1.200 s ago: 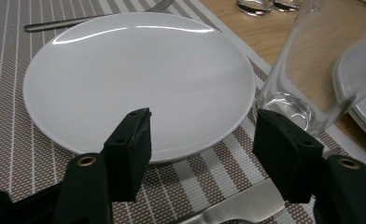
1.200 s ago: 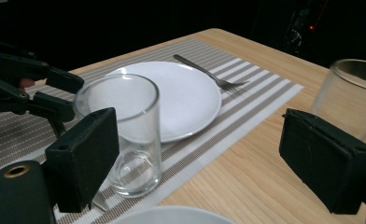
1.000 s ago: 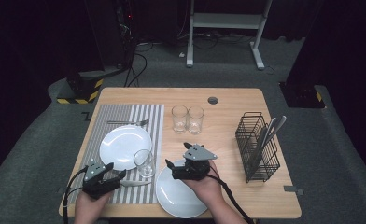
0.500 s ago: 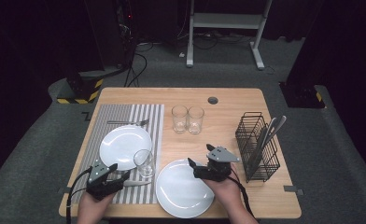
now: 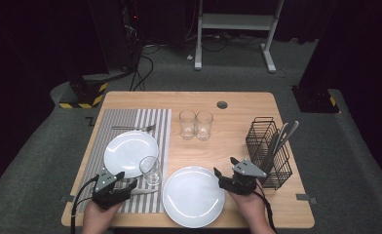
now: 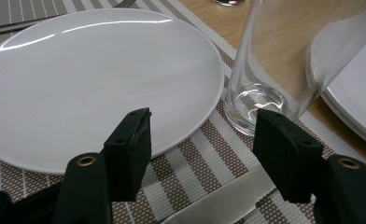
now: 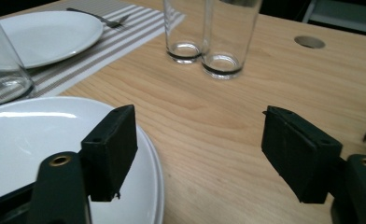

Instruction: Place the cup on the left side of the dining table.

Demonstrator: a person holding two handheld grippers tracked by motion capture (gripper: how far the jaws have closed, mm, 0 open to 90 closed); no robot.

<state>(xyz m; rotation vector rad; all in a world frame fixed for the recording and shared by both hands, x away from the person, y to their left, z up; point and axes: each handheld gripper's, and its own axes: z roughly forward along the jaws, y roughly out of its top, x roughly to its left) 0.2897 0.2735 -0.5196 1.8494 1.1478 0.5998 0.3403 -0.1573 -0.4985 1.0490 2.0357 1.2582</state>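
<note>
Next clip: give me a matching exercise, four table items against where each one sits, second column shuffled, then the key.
1. fork
2. knife
3. two empty glasses
4. cutlery handles

A. in the black wire basket
B. on the striped mat, beyond the far plate
C. side by side on bare wood
D. on the mat below the left gripper

Pairs: 1-B, 2-D, 3-C, 4-A

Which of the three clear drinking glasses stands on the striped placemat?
The lone clear glass beside the left gripper; the other two glasses stand paired on bare wood.
</note>
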